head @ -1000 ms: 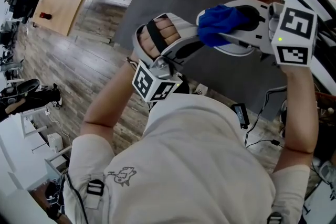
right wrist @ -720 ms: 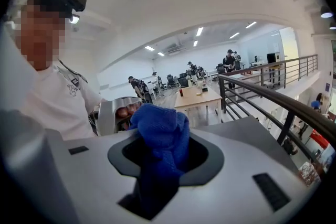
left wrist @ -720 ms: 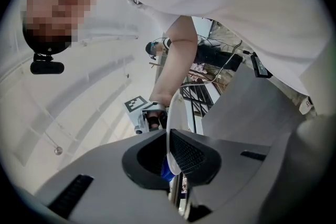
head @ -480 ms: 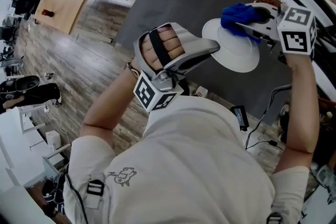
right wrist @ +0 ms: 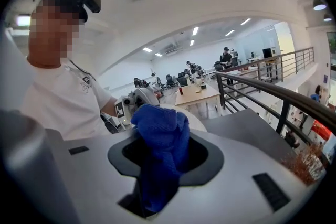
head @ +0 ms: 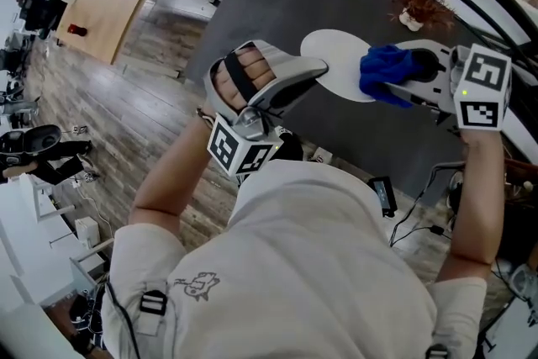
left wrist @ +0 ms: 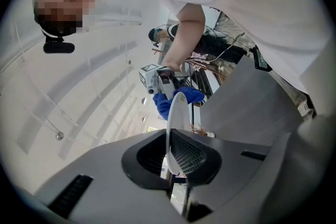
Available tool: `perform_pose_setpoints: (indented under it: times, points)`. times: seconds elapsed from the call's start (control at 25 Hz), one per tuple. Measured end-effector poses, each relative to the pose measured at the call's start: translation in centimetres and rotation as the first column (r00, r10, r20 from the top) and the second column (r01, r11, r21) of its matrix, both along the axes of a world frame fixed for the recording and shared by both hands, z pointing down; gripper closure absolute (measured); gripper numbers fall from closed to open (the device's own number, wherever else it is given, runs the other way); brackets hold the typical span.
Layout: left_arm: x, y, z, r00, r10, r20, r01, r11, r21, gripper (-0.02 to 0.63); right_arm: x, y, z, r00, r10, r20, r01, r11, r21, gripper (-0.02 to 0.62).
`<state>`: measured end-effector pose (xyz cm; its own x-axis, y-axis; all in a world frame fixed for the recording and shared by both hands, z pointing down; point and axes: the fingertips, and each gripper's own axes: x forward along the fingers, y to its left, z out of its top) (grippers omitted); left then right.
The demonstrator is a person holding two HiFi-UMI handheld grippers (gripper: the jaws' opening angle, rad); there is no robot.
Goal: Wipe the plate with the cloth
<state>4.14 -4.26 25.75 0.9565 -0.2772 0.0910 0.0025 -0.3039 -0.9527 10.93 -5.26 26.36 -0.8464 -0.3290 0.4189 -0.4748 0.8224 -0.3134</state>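
Rim of plate [head: 340, 63] clamped in left hand-held gripper [head: 314, 73]: judged stiff, slippery, fragile. Soft cloth [head: 382, 71] pinched in right hand-held gripper [head: 403, 85].

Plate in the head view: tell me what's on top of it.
The blue cloth, clamped in the right hand-held gripper, overlaps the plate's right edge. The rim under the cloth is hidden.

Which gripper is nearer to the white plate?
Left. The left gripper is clamped on the rim of the white plate; the right gripper, holding the blue cloth, sits at its opposite side.
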Motion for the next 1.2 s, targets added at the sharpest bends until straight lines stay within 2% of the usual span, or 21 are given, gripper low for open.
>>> perform_pose_setpoints:
  times: [0.12, 0.24, 0.32, 0.4, 0.48, 0.64, 0.88, 1.08, 1.2]
  points:
    - [0.7, 0.6, 0.5, 1.000, 0.025, 0.017, -0.025, 1.000, -0.014, 0.581, -3.0, 1.1, -1.5, 0.996, -0.084, -0.017, 0.084, 0.995, 0.053, 0.459]
    - [1.7, 1.6, 1.0, 0.998, 0.064, 0.024, -0.064, 0.997, -0.037, 0.584, -5.1, 0.9, -1.9, 0.991, -0.122, -0.058, 0.128, 0.987, 0.102, 0.459]
    - [2.2, 1.8, 1.3, 0.997, 0.075, 0.020, -0.074, 0.996, -0.054, 0.586, -5.3, 0.1, -1.5, 0.991, -0.127, -0.049, 0.132, 0.986, 0.101, 0.457]
    - [2.2, 1.9, 1.6, 0.996, 0.082, 0.023, -0.080, 0.995, -0.063, 0.586, -4.7, -0.9, -0.7, 0.994, -0.107, 0.004, 0.106, 0.993, 0.057, 0.457]
    - [2.2, 2.4, 1.8, 0.995, 0.099, 0.033, -0.097, 0.994, -0.060, 0.586, -3.7, -2.0, 0.8, 0.997, -0.059, 0.039, 0.059, 0.998, -0.001, 0.457]
    - [1.7, 1.9, 2.1, 0.994, 0.103, 0.037, -0.100, 0.991, -0.086, 0.583, -1.4, -4.8, 4.6, 0.996, 0.079, 0.045, -0.075, 0.994, -0.079, 0.457]
    - [0.4, -1.6, 4.2, 0.994, 0.096, 0.049, -0.084, 0.976, -0.200, 0.572, 1.9, -4.7, 9.5, 0.963, 0.266, 0.047, -0.256, 0.954, -0.154, 0.459]
    - [-0.7, -5.1, 6.6, 0.994, 0.100, 0.044, -0.077, 0.930, -0.360, 0.572, 3.4, -4.7, 11.5, 0.898, 0.436, 0.060, -0.419, 0.889, -0.188, 0.459]
    - [-1.5, -7.7, 9.1, 0.994, 0.093, 0.058, -0.053, 0.873, -0.485, 0.584, 4.5, -5.1, 12.2, 0.834, 0.549, 0.057, -0.529, 0.825, -0.198, 0.459]
